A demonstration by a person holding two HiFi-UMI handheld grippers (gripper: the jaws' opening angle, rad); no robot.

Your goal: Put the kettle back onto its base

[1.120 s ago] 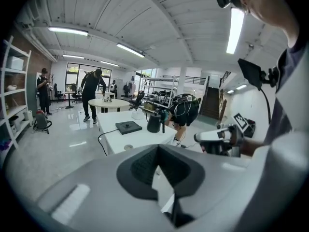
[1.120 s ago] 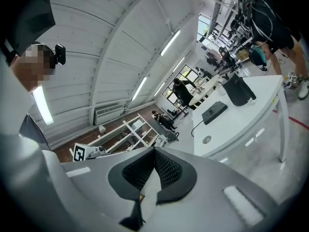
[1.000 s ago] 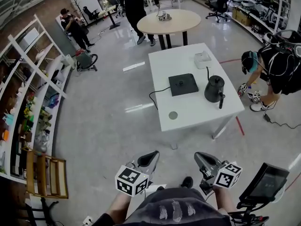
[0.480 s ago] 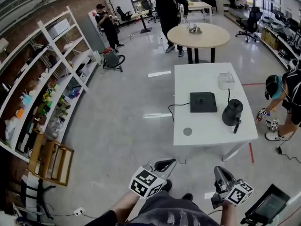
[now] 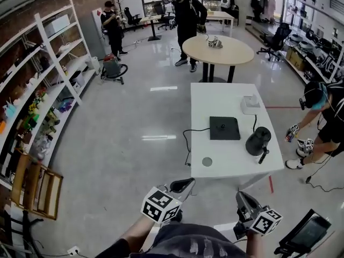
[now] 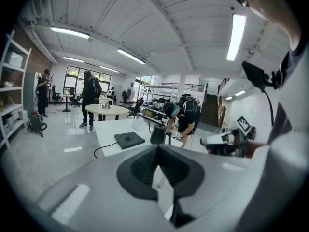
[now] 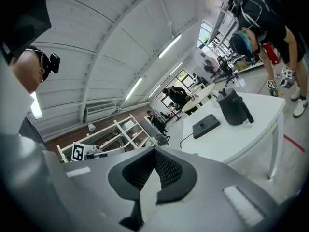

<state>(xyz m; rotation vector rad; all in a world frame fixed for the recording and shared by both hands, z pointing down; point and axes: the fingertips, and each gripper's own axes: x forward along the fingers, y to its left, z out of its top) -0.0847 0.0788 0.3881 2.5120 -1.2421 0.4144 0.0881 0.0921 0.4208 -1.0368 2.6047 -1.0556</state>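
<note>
The black kettle [image 5: 258, 141] stands on the white table [image 5: 236, 163] near its right edge, handle toward me. Its flat black base [image 5: 224, 128] lies a little to the left of the kettle, bare, with a cord running off the table's left side. Both grippers hang in front of my body, short of the table's near edge. My left gripper [image 5: 184, 185] is shut and holds nothing, and so is my right gripper [image 5: 243, 200]. In the left gripper view the kettle [image 6: 158, 134] and base [image 6: 129, 139] lie far ahead. The right gripper view also shows kettle [image 7: 233, 108] and base [image 7: 206, 123].
A white box [image 5: 250, 104] and a small grey disc [image 5: 207, 161] also lie on the table. A person [image 5: 325, 117] crouches at the table's right side. Beyond are a round table [image 5: 217, 50] and standing people. Shelving [image 5: 37, 90] lines the left wall.
I have moved nearer the table, which now sits more in the middle of the head view. Both grippers have travelled along with me, still shut and empty. The kettle and base have not moved.
</note>
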